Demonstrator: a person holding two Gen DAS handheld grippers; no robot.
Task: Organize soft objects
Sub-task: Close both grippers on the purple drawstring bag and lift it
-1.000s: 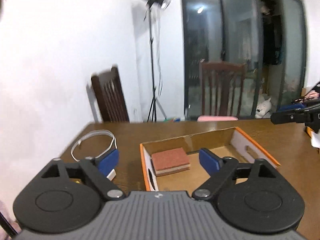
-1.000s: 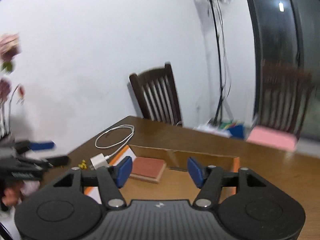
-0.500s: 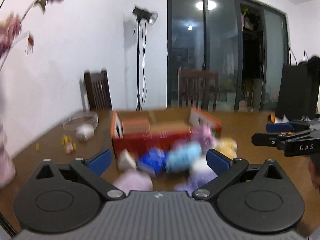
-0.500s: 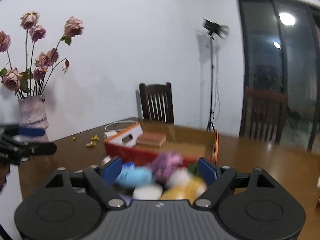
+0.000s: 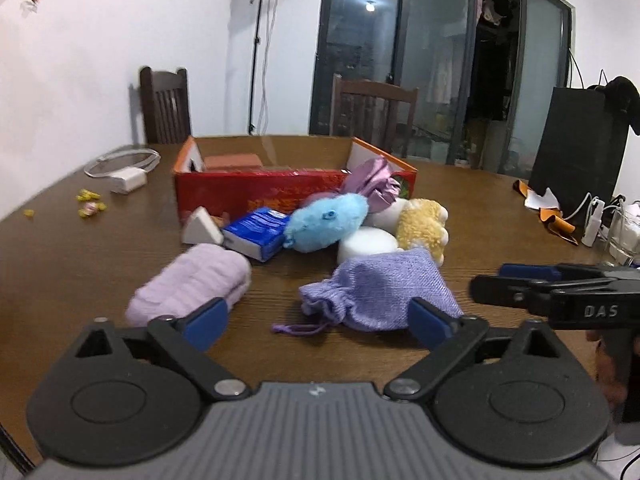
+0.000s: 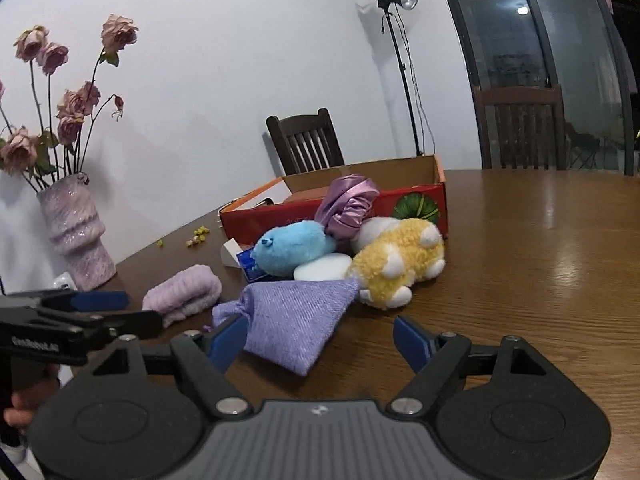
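Hovering low before purple pouch, left gripper and right gripper, fingers spread, empty.

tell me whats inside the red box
A reddish-brown sponge block lies at the left end of the red box. The near wall hides most of the floor, so other contents cannot be ruled out.

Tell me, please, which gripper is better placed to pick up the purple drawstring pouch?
Probably the left gripper: the pouch lies between its open fingers. The right gripper, also open, has only the pouch's corner there.
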